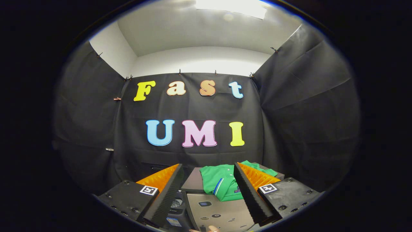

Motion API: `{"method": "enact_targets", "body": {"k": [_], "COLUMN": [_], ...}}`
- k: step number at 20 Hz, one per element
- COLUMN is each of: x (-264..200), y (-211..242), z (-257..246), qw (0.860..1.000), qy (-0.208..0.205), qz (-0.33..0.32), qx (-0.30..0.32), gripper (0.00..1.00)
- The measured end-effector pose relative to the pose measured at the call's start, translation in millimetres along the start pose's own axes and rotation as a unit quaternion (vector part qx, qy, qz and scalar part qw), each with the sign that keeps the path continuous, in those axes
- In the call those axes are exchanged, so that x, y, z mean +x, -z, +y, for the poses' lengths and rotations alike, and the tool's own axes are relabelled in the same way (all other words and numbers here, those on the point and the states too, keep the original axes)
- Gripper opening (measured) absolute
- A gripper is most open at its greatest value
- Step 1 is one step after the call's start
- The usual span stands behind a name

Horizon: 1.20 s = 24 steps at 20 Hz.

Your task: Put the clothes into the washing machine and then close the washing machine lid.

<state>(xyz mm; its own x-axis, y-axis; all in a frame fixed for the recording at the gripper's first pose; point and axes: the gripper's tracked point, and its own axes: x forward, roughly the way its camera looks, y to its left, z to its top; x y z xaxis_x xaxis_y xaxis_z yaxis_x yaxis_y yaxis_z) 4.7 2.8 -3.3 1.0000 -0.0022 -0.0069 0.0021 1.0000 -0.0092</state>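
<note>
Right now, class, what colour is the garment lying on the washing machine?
Green, with a blue-and-white trim stripe; gripper view, beyond the open gripper.

A bright ceiling panel (231, 7) glares overhead; walls bow at the fisheye edges, perhaps slightly soft.

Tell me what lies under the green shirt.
The green shirt rests on the washing machine top, beyond the open fingers. The surface beneath the shirt is covered.

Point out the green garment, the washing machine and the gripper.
green garment (222, 183): gripper view, on its folded body, lying on the machine between the fingers.
washing machine (222, 211): gripper view, on its grey top panel below the garment.
gripper (207, 169): gripper view, midway between its open fingertips.
</note>
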Motion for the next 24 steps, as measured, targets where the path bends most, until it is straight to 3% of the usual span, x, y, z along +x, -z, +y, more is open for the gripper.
{"method": "enact_targets", "body": {"k": [11,17,24], "x": [55.4,126.9,209.7], "y": [-30.1,-22.3,30.4], "z": [-20.9,-28.8,-56.5], "qw": [1.000,0.997,0.984], "qy": [0.021,0.011,0.025], "qz": [0.002,0.070,0.175], "qx": [-0.021,-0.008,-0.003], "gripper": [0.98,0.98,0.98]}}
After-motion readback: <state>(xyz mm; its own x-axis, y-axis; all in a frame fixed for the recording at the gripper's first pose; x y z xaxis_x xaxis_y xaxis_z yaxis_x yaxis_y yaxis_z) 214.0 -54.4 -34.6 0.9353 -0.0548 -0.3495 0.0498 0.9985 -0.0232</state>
